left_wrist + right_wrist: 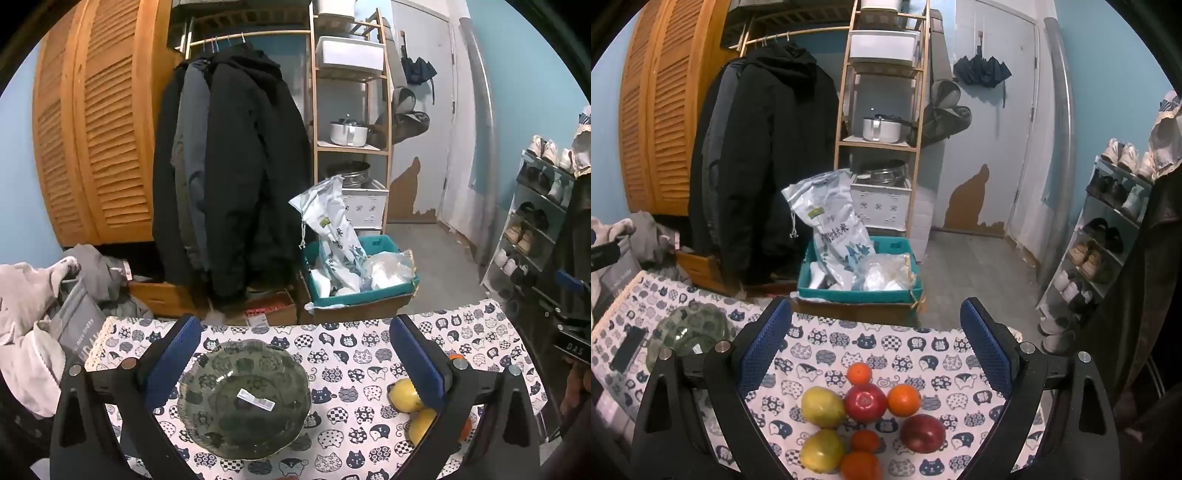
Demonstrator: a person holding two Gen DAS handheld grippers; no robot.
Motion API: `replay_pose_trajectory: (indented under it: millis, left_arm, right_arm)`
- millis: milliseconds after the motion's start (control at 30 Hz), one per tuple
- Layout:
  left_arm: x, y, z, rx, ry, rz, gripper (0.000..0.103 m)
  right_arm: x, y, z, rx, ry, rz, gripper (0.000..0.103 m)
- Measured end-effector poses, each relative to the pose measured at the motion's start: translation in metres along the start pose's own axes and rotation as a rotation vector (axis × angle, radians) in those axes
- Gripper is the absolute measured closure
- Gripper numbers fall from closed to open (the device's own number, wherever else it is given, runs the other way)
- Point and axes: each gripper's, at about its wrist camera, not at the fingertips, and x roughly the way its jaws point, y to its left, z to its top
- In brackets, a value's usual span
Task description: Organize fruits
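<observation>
The fruits lie in a tight cluster on the desk's patterned cloth, toward its right end: two yellow pears (823, 406), two red apples (865, 401), and four oranges (904, 399). Several touch one another; the apple at the cluster's centre touches a pear on one side and an orange on the other. The second apple (922, 432) sits toward the cluster's right side, touching nothing that can be made out.

The glass bowl (243, 400) stands empty toward the left end of the desk, well apart from the fruits, with a label stuck to its base.

The right gripper (875, 345) hovers above the cluster with its fingers wide and nothing between them. The left gripper (293, 360) hovers over the bowl, fingers likewise wide and empty.

Recommended procedure: the step in hand appears to be the first pick.
- Select an outer fruit, such as the right-hand apple, to avoid nudging neighbours.
- Centre the fingers on its widest part before closing.
- Round fruit will probably roll; lower it into the bowl rather than dropping it.
</observation>
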Motion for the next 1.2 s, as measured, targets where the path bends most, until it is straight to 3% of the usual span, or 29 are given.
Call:
replay_pose_trajectory:
  millis: [200, 1200]
  left_arm:
    - [-0.0005, -0.0016, 0.0010, 0.012, -0.024, 0.027, 0.000]
    - [-0.0039, 0.0007, -0.0018, 0.002, -0.025, 0.000, 0.000]
  right_arm:
    - [0.0006, 0.0009, -0.0006, 0.001, 0.001, 0.001, 0.012]
    - [-0.0025, 0.0074, 0.0015, 0.011, 0.001, 0.005, 0.012]
